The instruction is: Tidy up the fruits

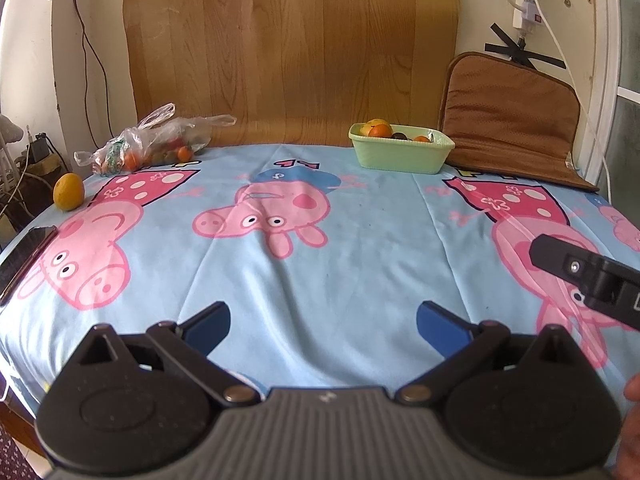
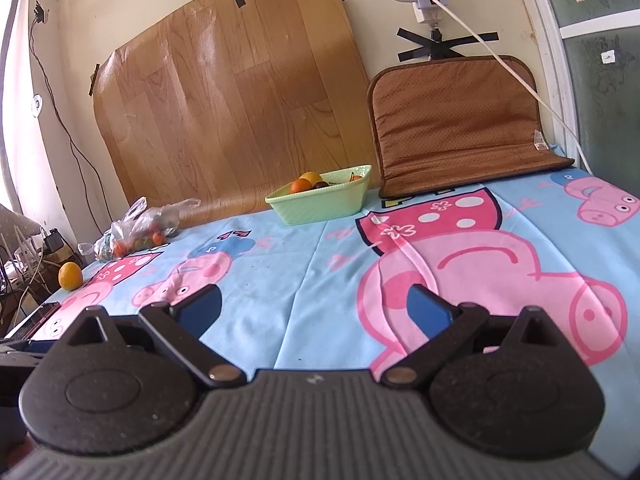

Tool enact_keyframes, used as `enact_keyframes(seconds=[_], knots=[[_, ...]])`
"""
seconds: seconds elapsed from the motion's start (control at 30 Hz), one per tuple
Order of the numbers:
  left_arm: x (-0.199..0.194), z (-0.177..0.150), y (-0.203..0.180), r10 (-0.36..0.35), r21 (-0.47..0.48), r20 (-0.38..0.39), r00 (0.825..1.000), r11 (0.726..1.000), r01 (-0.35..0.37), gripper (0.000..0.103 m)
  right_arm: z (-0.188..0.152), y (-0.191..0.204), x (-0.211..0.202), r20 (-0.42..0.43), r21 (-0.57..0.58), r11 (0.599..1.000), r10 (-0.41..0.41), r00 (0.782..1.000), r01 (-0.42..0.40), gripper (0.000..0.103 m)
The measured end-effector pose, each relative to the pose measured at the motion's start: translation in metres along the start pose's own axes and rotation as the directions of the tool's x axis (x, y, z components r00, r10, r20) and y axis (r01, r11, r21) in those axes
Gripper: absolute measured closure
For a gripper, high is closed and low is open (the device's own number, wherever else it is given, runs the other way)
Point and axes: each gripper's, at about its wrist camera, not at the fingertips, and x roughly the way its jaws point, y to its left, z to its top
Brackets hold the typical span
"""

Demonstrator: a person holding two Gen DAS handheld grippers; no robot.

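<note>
Progress: we see some fruit already in green basket (image 1: 401, 151) | left: orange (image 1: 68, 191) and fruit bag (image 1: 152, 140), well apart from basket | both grippers' fingers (image 1: 440, 324) spread, empty.

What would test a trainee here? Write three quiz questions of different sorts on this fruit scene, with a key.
1. True or false: the green basin is empty.
2. Multiple choice: the loose yellow fruit lies (A) inside the plastic bag, (B) alone on the tablecloth near the left edge, (C) on the brown cushion.
3. Fill in: the left gripper and right gripper both have their fingers ____, holding nothing.

Key: 1 false, the basin holds several fruits; 2 B; 3 open.
</note>
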Motion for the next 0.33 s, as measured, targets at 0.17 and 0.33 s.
enact_keyframes(seconds=[0.17,0.33], knots=[[0.0004,-0.002,-0.005,-0.004,0.011,0.003,1.0,1.0,0.004,0.0,0.0009,-0.0006,-0.0013,0.005,0.002,1.0,-0.002,1.0,0.002,0.003],[-0.0004,-0.0022,-0.0098,-0.001,0.024,0.007,1.0,1.0,0.001,0.0,0.0001,-0.0032,-0.0024,0.003,0.006,1.0,-0.006,1.0,0.006,0.003]])
